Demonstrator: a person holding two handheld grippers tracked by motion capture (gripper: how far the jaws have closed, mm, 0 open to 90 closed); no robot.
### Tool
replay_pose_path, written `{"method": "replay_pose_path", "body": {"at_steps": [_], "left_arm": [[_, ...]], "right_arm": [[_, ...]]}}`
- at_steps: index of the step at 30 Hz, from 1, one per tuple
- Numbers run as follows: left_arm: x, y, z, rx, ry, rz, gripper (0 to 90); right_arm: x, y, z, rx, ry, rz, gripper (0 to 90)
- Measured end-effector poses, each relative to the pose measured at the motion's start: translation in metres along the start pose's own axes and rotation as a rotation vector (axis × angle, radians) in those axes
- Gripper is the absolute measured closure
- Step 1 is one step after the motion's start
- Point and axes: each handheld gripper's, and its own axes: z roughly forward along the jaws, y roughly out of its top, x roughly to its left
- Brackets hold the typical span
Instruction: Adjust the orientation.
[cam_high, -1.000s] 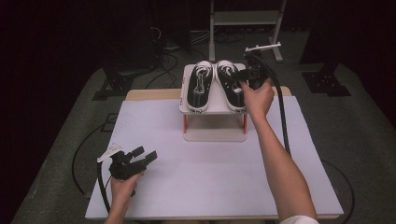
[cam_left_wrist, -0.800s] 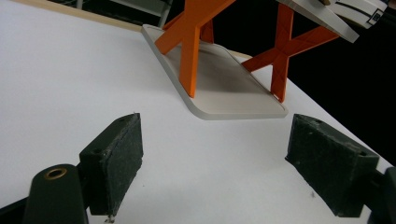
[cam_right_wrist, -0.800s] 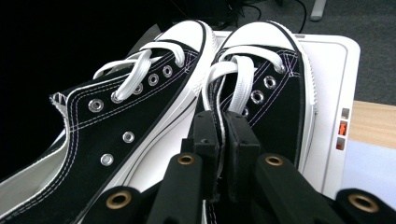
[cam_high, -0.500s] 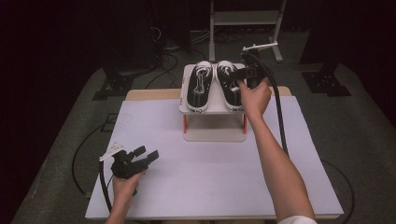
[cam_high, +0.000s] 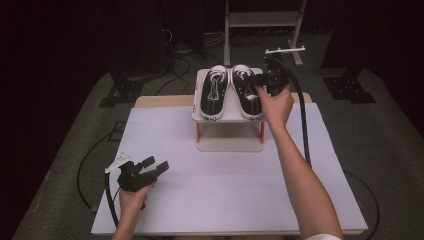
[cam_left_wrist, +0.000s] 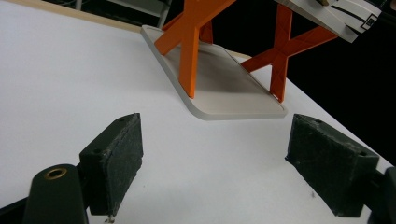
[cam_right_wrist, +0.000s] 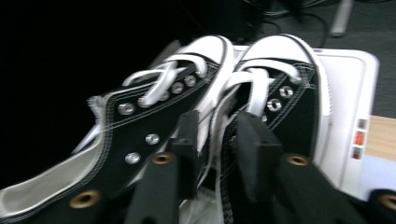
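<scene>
Judging by canvas uppers and rubber soles, the pair of black-and-white canvas lace-up sneakers (cam_high: 231, 92) should be light, the uppers soft and collapsible, the soles and toe caps stiffer and grippy. They sit side by side, touching, on the top of the white two-tier rack with orange X-shaped legs (cam_high: 229, 131), at the far middle of the white table (cam_high: 230, 190).

Right gripper (cam_high: 262, 80) is at the right-hand sneaker (cam_right_wrist: 285, 102). Its jaws have just been opening; in the right gripper view they stand a little apart with the collar and tongue edge between them, lace loose there. Can't tell for sure whether the pads touch the fabric, but it reads as let go, not clamped.

Best hold, in my view: the collar or heel rim, one pad inside, one outside. Canvas folds under pinch, so grab near the stitched edge with metal eyelets for stiffness. Avoid the flat white laces; they slip and stretch.

Left gripper (cam_high: 154, 167) hovers low over bare table near the front left, jaws wide apart, nothing between the rough black pads (cam_left_wrist: 116, 158).
</scene>
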Motion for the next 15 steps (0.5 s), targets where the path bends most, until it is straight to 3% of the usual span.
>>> {"method": "replay_pose_path", "body": {"at_steps": [4,5,7,8,10,11,15], "left_arm": [[0.000,-0.001,-0.001,-0.001,0.000,-0.004,17.8],[-0.001,-0.001,-0.001,-0.004,0.001,-0.005,17.8],[-0.001,-0.001,0.000,-0.004,0.000,-0.004,17.8],[-0.002,-0.001,0.000,-0.005,-0.001,-0.005,17.8],[-0.003,-0.002,0.001,-0.004,-0.001,-0.009,17.8],[-0.003,-0.002,0.002,-0.001,-0.001,-0.005,17.8],[-0.004,-0.002,0.004,0.007,-0.005,-0.004,17.8]], "right_arm": [[0.005,-0.006,-0.013,-0.008,0.018,-0.043,63.5],[0.009,-0.011,-0.019,0.007,0.031,-0.084,61.3],[0.011,-0.013,-0.021,0.009,0.033,-0.096,61.0],[0.017,-0.019,-0.027,0.034,0.039,-0.142,59.9],[0.019,-0.022,-0.029,0.044,0.040,-0.158,59.9],[0.023,-0.028,-0.032,0.077,0.035,-0.198,59.3],[0.026,-0.031,-0.035,0.078,0.041,-0.227,57.3]]}}
